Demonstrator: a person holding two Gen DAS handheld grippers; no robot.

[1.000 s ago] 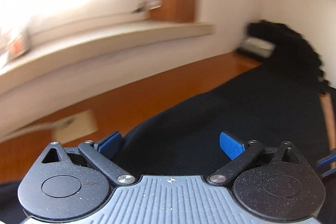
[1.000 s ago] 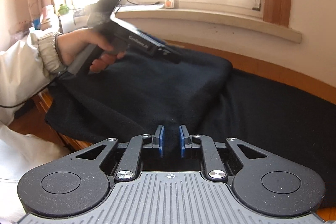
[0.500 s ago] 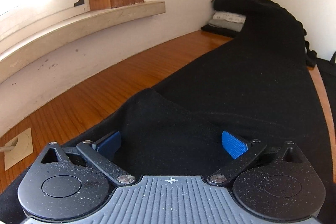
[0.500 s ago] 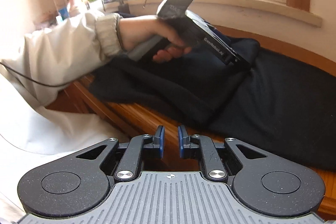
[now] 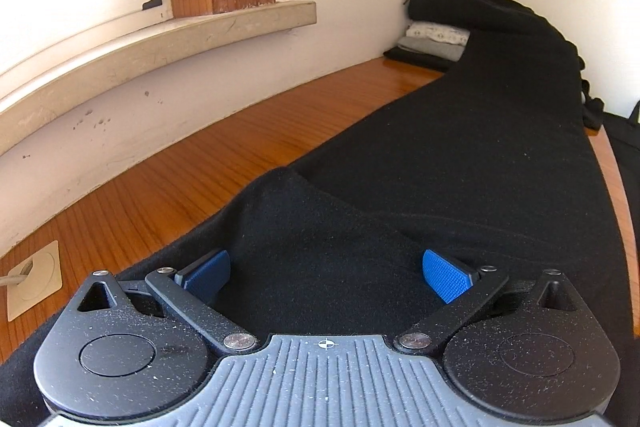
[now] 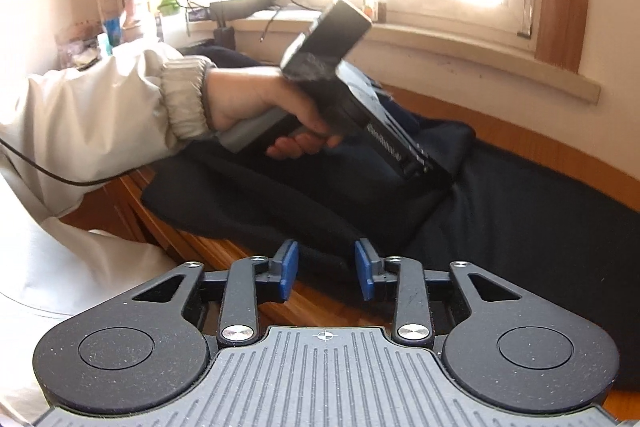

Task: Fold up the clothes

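Observation:
A long black garment (image 5: 460, 163) lies along the wooden table (image 5: 192, 179), and its near end is folded over into a thick flap (image 5: 320, 227). My left gripper (image 5: 326, 277) stands wide open low over that flap, with nothing pinched between its blue pads. In the right wrist view a hand (image 6: 256, 99) in a cream sleeve holds the left gripper (image 6: 430, 173), tip down on the flap's edge. My right gripper (image 6: 327, 271) hovers at the table's front edge in front of the garment (image 6: 520, 227). Its jaws are opening and nothing is between them.
A stack of folded clothes (image 5: 436, 41) sits in the far corner under the garment's end. A window sill (image 5: 160, 43) runs along the wall. A socket plate (image 5: 34, 281) is set in the table. Bottles (image 6: 136, 15) and cables crowd the far left sill.
The left wrist view swung right along the window and settled over the flap. My right gripper drew back from the garment to the table's front edge, and its jaws have parted.

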